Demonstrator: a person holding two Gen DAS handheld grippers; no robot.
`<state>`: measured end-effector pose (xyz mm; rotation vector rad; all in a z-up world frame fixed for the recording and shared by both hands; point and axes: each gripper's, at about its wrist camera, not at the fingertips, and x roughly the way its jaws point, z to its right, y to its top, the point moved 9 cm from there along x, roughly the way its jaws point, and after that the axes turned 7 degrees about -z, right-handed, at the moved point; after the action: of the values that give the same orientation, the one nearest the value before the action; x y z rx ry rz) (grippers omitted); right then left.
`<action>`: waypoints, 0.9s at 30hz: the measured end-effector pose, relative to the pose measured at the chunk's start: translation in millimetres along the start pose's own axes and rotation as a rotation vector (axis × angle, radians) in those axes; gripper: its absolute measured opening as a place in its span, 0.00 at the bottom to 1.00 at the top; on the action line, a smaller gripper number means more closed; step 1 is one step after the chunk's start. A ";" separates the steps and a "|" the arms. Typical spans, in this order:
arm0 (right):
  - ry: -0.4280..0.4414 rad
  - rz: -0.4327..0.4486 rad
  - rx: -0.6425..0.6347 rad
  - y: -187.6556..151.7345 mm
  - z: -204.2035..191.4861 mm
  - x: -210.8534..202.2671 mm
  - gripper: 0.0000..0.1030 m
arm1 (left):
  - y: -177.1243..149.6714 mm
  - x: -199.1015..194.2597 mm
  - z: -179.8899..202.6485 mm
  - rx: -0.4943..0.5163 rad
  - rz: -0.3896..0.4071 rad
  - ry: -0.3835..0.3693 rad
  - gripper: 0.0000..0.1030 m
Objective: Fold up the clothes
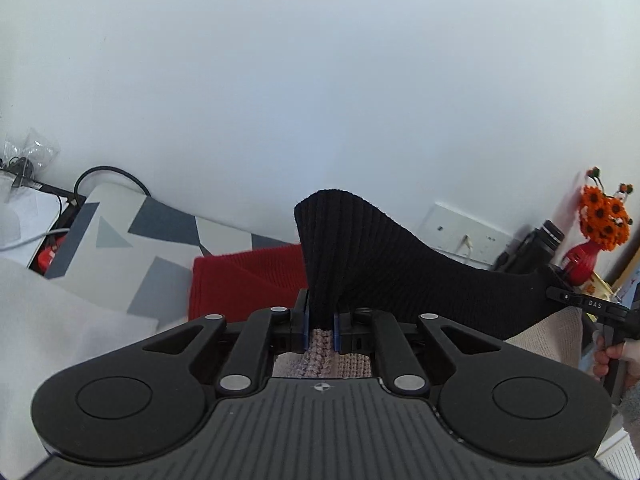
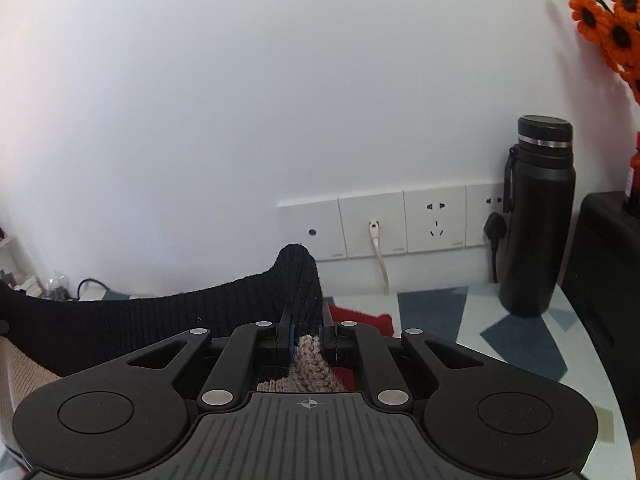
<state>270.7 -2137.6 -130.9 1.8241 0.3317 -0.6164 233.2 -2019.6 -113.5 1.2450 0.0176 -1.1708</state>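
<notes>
Where sweater (image 2: 120,316) rises — bottle (image 2: 536,216) (black) beside.

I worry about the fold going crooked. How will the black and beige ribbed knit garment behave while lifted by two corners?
Probably floppy: the black and beige ribbed knit garment sags between the two grips. Likely stretchy, being ribbed. The thick knit bunched between the fingers should hold without slipping.

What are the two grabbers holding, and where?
Both hold the black-and-beige knit garment: left gripper and right gripper each pinch its edge.
</notes>
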 end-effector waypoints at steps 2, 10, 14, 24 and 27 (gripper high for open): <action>-0.011 0.005 0.008 9.3 4.6 14.6 0.08 | 12.1 11.1 -8.3 0.001 0.009 0.012 0.07; -0.082 0.006 0.008 42.2 13.4 90.7 0.08 | 57.1 87.0 -40.7 0.032 -0.016 0.074 0.07; -0.148 0.000 0.012 44.1 25.0 131.5 0.08 | 66.5 126.4 -55.0 0.052 -0.017 0.123 0.07; -0.301 -0.160 -0.045 -12.1 49.1 210.9 0.09 | 21.5 204.2 -78.1 0.088 -0.191 0.195 0.59; -0.325 -0.181 -0.040 -16.8 52.9 215.1 0.19 | 22.0 199.3 -71.8 0.099 -0.201 0.181 0.87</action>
<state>426.2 -2197.7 -277.6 1.6335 0.2886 -1.0098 381.2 -2103.8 -241.4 1.4599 0.2256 -1.2392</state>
